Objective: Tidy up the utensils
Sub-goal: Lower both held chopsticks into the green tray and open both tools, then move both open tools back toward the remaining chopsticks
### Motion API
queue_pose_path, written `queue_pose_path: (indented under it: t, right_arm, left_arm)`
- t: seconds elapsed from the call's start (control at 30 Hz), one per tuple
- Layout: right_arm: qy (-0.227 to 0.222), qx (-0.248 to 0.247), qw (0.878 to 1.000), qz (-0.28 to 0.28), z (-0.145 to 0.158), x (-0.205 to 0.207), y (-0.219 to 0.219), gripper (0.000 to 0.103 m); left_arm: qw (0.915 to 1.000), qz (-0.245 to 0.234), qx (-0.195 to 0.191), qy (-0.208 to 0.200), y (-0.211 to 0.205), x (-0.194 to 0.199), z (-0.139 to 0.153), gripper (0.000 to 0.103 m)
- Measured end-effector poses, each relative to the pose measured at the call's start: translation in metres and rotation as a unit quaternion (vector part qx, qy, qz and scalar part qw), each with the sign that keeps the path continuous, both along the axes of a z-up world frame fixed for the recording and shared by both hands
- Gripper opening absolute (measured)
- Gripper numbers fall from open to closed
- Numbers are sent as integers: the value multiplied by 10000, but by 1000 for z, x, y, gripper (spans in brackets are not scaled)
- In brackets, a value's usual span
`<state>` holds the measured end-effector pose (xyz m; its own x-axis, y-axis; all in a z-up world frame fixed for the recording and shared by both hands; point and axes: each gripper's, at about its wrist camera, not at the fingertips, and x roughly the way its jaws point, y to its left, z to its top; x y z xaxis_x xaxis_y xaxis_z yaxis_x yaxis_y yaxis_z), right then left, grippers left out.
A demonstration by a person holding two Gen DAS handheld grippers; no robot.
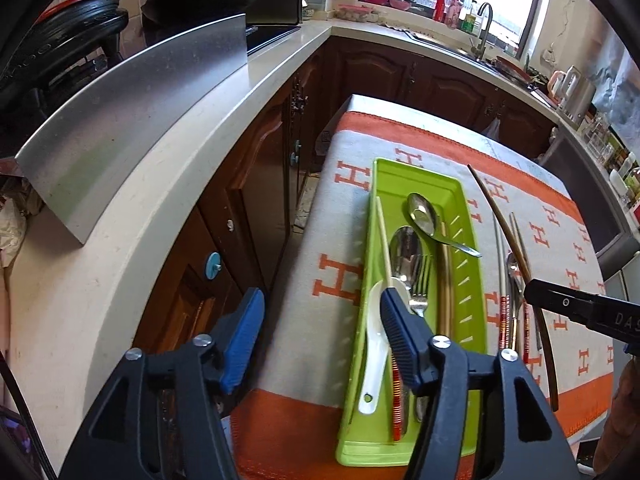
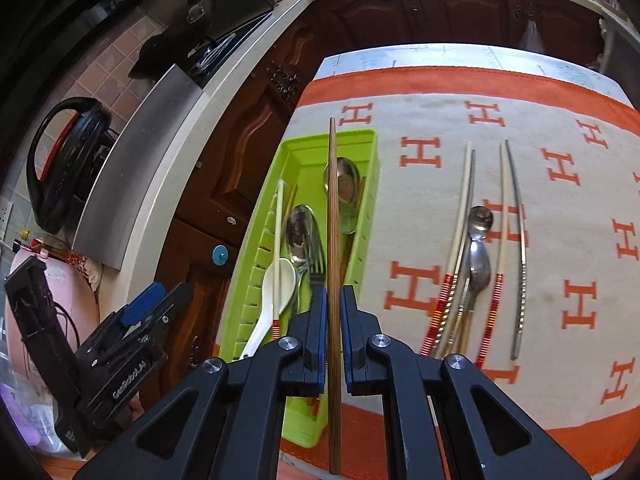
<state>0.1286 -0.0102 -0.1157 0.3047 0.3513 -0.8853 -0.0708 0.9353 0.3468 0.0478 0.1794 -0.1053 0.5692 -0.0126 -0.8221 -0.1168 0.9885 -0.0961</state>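
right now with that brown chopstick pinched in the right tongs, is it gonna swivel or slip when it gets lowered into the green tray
Likely stiff: the brown chopstick stays straight in the right tongs. It may pivot, since the pads pinch one narrow spot with length either side. Being thin and round, it could roll among the spoons in the green tray.

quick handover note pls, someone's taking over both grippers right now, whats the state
Left gripper: open, empty, above the near end of the green tray.
Right gripper: shut on a brown chopstick, held above the tray.
Done: the tray holds two metal spoons, a fork, a white spoon and some chopsticks.
Left: drop the brown chopstick in, then clear the cloth of its two small spoons, pale red-banded chopsticks and metal chopstick.
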Motion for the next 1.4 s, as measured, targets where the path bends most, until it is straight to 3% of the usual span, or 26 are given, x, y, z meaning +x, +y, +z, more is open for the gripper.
queue_pose_path:
  t: [0.1, 0.23, 0.4, 0.6, 1.0, 1.4]
  right_arm:
    - [138, 10, 9999, -1, -8, 4, 13, 6]
    - [210, -25, 9998, 55, -20, 8, 21, 6]
    - [467, 48, 9989, 51, -34, 13, 26, 8]
    - [449, 10, 9990, 24, -38, 10, 23, 9]
    - [158, -269, 9995, 50, -24, -8, -7, 9]
    - [-327, -482, 9982, -130, 12, -43, -78, 10]
  left_arm:
    - [9998, 66, 181, 36, 3, -1, -1, 61]
    - [9993, 178, 320, 104, 8, -1, -3, 71]
    - [9990, 184, 382, 153, 8, 0, -6, 72]
    - [9988, 139, 427, 209, 3, 1, -8, 72]
    - [9980, -110, 579, 232, -24, -1, -3, 72]
    - [9961, -578, 634, 218, -76, 3, 15, 73]
